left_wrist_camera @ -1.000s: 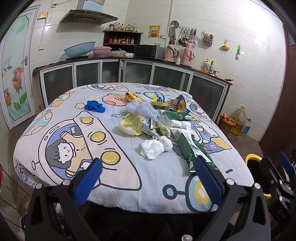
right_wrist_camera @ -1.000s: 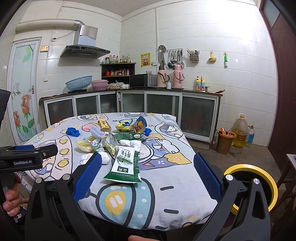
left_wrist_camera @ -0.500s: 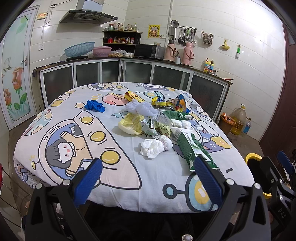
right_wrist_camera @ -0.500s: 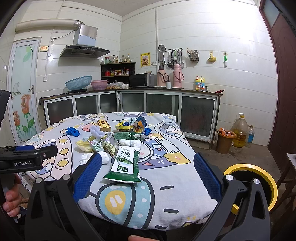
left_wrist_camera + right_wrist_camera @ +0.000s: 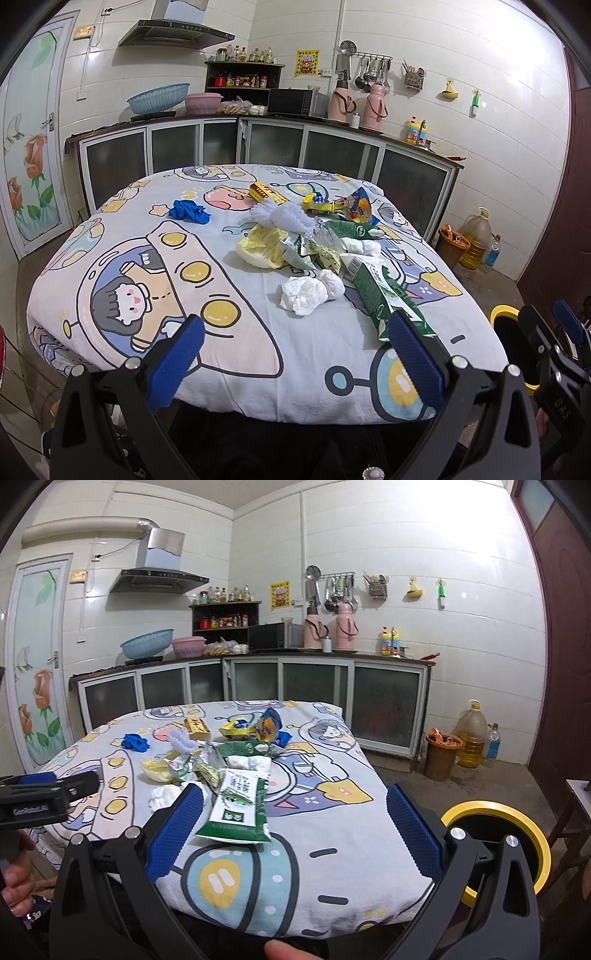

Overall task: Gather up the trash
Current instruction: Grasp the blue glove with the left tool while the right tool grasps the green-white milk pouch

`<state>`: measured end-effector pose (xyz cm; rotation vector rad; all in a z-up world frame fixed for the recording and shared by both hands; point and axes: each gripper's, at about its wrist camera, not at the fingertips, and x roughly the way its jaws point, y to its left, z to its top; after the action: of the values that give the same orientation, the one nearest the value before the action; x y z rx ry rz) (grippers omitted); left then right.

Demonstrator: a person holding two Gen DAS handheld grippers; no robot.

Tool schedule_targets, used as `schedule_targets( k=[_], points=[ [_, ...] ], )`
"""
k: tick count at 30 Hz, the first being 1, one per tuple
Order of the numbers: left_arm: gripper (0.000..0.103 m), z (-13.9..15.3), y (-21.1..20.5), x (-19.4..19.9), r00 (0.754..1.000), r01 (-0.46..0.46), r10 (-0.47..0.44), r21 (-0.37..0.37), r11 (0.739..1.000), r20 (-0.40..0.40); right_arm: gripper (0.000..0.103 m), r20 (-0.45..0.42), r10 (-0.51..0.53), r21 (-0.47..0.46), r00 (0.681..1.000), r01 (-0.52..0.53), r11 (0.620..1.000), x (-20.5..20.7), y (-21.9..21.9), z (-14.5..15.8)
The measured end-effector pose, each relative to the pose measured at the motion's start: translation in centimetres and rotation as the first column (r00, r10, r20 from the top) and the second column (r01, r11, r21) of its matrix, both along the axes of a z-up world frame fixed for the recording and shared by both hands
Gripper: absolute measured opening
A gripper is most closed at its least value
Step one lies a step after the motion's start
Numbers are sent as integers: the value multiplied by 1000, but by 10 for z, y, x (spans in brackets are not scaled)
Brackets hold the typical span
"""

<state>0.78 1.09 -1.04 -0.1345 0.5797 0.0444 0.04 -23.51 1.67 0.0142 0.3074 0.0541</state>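
Trash lies heaped on the cartoon-print tablecloth (image 5: 155,258): a green snack bag (image 5: 384,299) (image 5: 240,808), a crumpled white tissue (image 5: 310,291), a yellow wrapper (image 5: 262,247), a blue glove (image 5: 188,213) (image 5: 135,742) and several small packets. A yellow-rimmed bin (image 5: 495,845) (image 5: 504,317) stands on the floor to the table's right. My left gripper (image 5: 295,334) hangs open before the table's near edge, with nothing in it. Over the table's near right corner my right gripper (image 5: 295,805) is open and holds nothing; the green bag lies just beyond its left finger.
Kitchen cabinets (image 5: 288,690) line the far wall. An orange bin (image 5: 441,755) and an oil jug (image 5: 472,734) sit on the floor at the right. A brown door (image 5: 565,664) is at the far right. A hand (image 5: 16,878) holds the left gripper's body (image 5: 40,801).
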Motion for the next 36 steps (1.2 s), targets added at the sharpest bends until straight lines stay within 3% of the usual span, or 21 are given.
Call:
schedule_targets(
  k=[8,11,13,17,18,21,25,31,36],
  points=[
    [96,-11,4,2,999,20,-20,-23,1000,-37,96,-71,28,2,997,-27,1000,29,-12,3],
    [96,-21,4,6,993,100,-104,-67,993,-52,95,-132,87,24,987,-84,996,54,-13,1],
    [96,-29,5,14,975,201,-211,-139,970,-63,95,-199,138,63,970,-128,990,77,-15,-3],
    [96,-36,16,30,950,288,-305,-189,939,-71,96,-290,235,137,928,-203,970,120,-10,-14],
    [96,-32,25,35,951,293,-305,-169,941,-45,96,-317,271,155,909,-232,960,132,-5,-17],
    [96,-16,52,56,977,213,-214,-16,977,-24,95,-410,355,178,840,-308,935,158,14,-24],
    [96,-1,100,107,987,149,-140,129,980,-72,95,-456,369,120,810,-354,927,180,41,-33],
    [96,-12,166,189,981,65,-40,127,990,-191,95,-550,401,168,733,-374,912,210,60,-46],
    [96,-25,193,237,978,28,12,185,982,-208,95,-595,360,120,718,-364,924,223,67,-54]
  ],
)
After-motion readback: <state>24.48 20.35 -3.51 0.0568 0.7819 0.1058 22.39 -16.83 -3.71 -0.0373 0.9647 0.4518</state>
